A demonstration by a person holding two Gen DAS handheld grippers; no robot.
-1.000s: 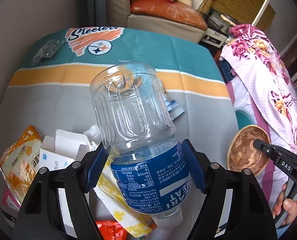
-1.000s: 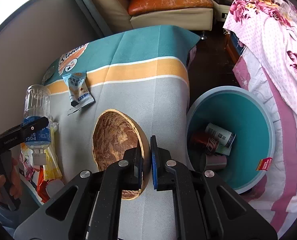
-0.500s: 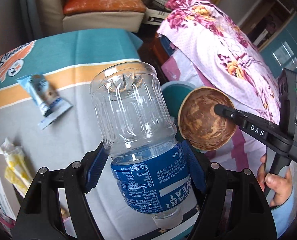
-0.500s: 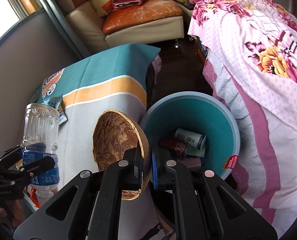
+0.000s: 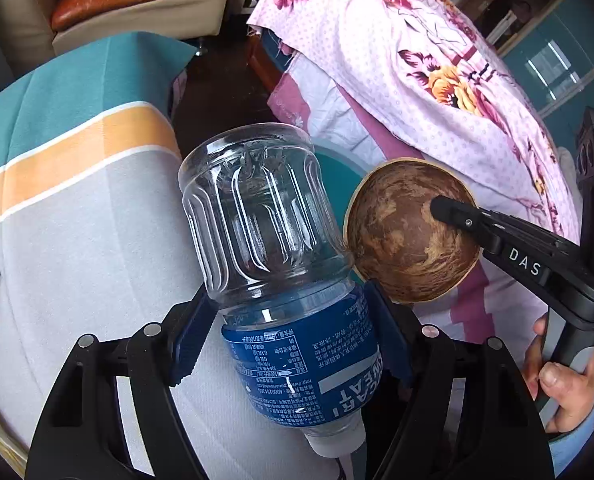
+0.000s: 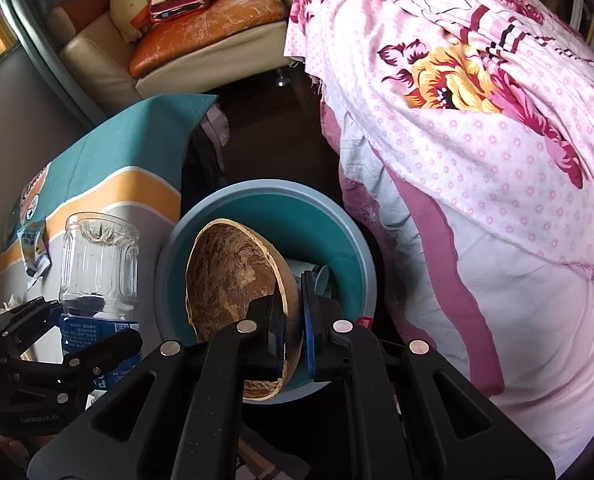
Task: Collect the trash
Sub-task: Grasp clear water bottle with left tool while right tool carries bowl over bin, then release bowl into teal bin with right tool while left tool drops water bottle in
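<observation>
My left gripper [image 5: 293, 332] is shut on a clear plastic bottle [image 5: 273, 264] with a blue label, cap toward the camera, held above the table's right edge. My right gripper [image 6: 293, 320] is shut on the rim of a brown coconut shell half [image 6: 233, 280], which hangs over the teal trash bin [image 6: 337, 212] on the floor. In the left wrist view the coconut shell half [image 5: 401, 236] and the right gripper [image 5: 449, 210] pinching it sit just right of the bottle. The bottle [image 6: 97, 256] and left gripper [image 6: 63, 334] show left of the bin. Cans lie in the bin, mostly hidden.
The table carries a teal, orange and grey cloth [image 5: 77, 208] with a snack wrapper [image 6: 35, 248] on it. A bed under a pink floral cover [image 6: 477, 160] stands right of the bin. A sofa with an orange cushion [image 6: 209, 28] is at the back, across dark floor.
Both grippers have carried their loads rightward off the table. The coconut shell now hangs over the bin, and the bottle has come to the table's right edge beside it.
</observation>
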